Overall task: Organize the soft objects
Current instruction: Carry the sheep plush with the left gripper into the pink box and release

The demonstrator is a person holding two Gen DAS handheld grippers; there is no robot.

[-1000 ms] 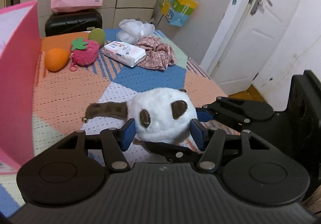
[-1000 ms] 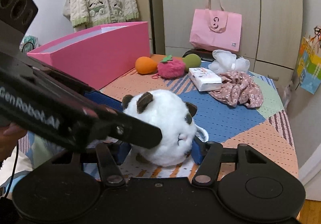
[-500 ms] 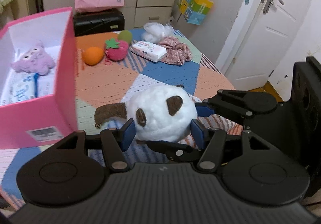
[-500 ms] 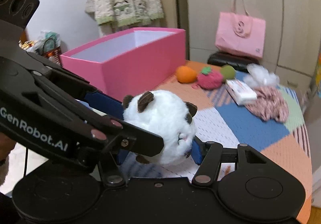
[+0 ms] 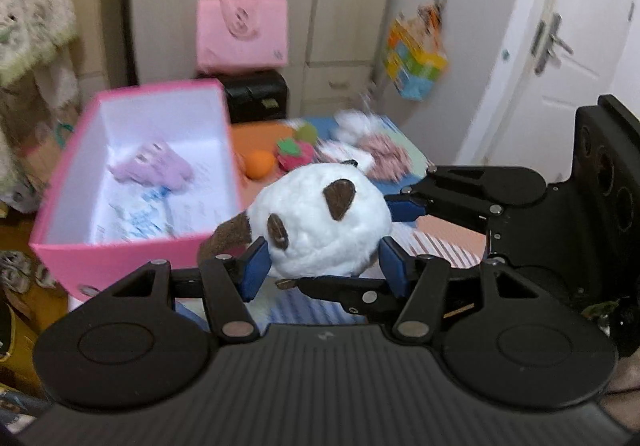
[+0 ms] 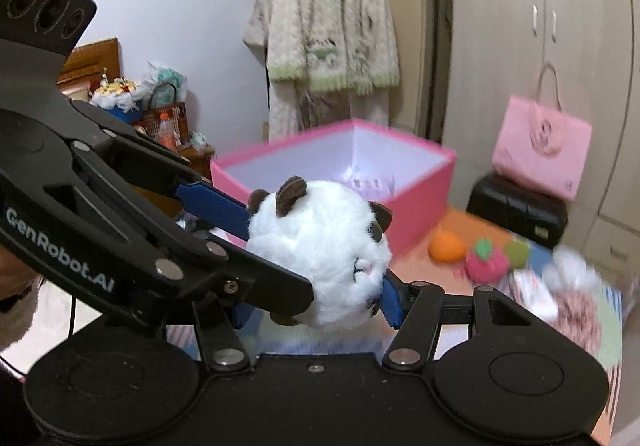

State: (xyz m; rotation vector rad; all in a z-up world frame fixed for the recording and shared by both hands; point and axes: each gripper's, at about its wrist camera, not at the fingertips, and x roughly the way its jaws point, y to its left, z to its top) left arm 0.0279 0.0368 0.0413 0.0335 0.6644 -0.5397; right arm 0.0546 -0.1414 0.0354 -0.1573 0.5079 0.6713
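A round white plush panda head (image 5: 320, 222) with brown ears is held in the air between both grippers. My left gripper (image 5: 324, 266) is shut on it from one side, and my right gripper (image 6: 316, 298) is shut on it from the other; the plush also shows in the right wrist view (image 6: 320, 250). The pink box (image 5: 120, 258) stands open to the left, below the plush, with a purple plush (image 5: 156, 166) and a wipes pack (image 5: 136, 214) inside. The box also shows in the right wrist view (image 6: 424, 202) behind the plush.
On the patchwork table (image 5: 452, 234) lie an orange soft ball (image 5: 260, 164), a pink strawberry plush (image 5: 294, 154), a green ball (image 5: 306, 132), a patterned cloth (image 5: 384, 154) and a white fluffy item (image 5: 356, 122). A pink bag (image 5: 242, 30) sits on a black case (image 5: 256, 94).
Both grippers have lifted the panda plush higher above the table and toward the pink box. The box's inside has come into view.
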